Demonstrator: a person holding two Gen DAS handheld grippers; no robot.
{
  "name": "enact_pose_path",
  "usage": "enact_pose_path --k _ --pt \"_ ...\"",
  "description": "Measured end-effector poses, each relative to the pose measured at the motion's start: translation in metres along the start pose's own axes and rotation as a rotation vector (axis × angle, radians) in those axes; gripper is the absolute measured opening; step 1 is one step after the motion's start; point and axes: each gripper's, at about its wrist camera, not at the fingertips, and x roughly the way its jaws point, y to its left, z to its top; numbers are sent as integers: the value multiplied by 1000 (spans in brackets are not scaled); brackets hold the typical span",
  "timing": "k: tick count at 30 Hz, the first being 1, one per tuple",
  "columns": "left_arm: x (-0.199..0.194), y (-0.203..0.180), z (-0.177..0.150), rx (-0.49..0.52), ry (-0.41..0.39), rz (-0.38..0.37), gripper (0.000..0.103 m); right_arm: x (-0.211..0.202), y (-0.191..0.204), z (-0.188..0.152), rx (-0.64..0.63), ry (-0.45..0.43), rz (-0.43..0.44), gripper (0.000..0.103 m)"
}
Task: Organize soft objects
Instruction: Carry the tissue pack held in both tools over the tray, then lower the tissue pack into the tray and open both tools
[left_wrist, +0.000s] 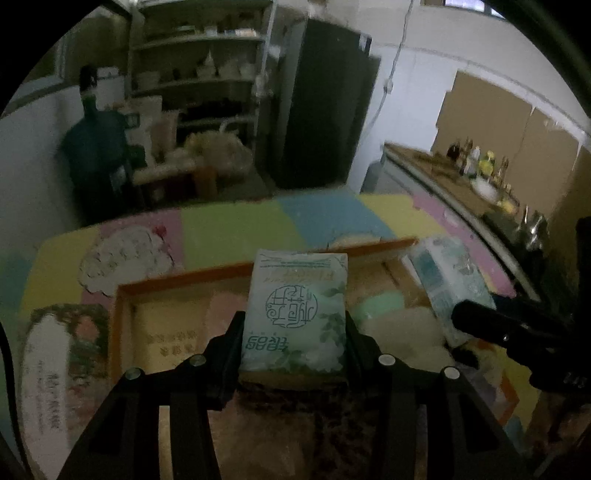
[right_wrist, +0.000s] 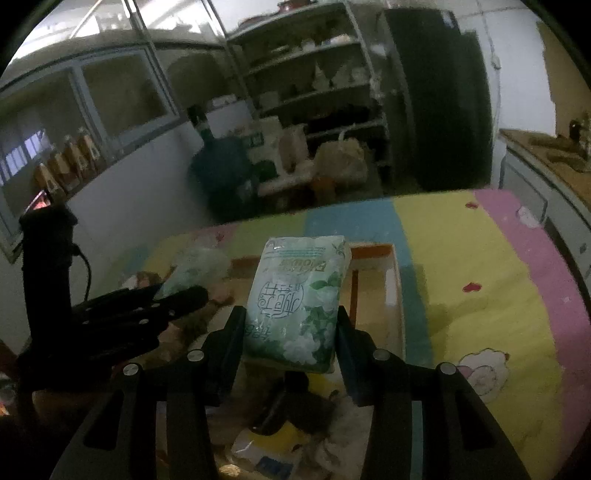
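Observation:
My left gripper (left_wrist: 294, 325) is shut on a pale green tissue pack (left_wrist: 295, 310) and holds it above an orange-rimmed tray (left_wrist: 184, 277). My right gripper (right_wrist: 291, 321) is shut on a second green tissue pack (right_wrist: 297, 299) above the right part of the same tray (right_wrist: 371, 252). In the left wrist view the right gripper (left_wrist: 491, 323) and its pack (left_wrist: 448, 280) show at the right. In the right wrist view the left gripper (right_wrist: 147, 306) and its pack (right_wrist: 201, 267) show at the left. The tray holds a yellow pack (left_wrist: 170, 332) and soft green and pink items.
The tray lies on a pastel striped cloth (right_wrist: 480, 280). Two printed packs (left_wrist: 125, 258) (left_wrist: 59, 354) lie left of the tray. More soft items (right_wrist: 273, 443) lie near me. A shelf (left_wrist: 199, 77), a dark cabinet (left_wrist: 325, 110) and a counter with bottles (left_wrist: 476, 166) stand behind.

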Motion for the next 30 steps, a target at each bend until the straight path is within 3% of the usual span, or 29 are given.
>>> enact_pose_path --k 4,8,10,12,13,24,30 --pt "15 0 -5 -1 58 -2 50 11 -5 -3 16 24 5 51" --pt "12 2 -6 -14 38 -12 54 14 -7 -6 24 25 8 53" --pt "8 1 -8 -16 21 -17 62 13 -5 -7 20 24 7 60" --pt "1 1 -9 -14 -3 -16 75 12 -4 -8 18 17 -2 68" --pt "-4 0 -10 -11 -20 -11 76 10 -3 -8 16 10 -11 70" --pt "-78 6 -26 -47 -198 10 76 -33 26 -20 -22 -123 -178 72" --pt "-131 7 -49 -49 -308 87 76 -72 81 -39 -91 -253 -211 72"
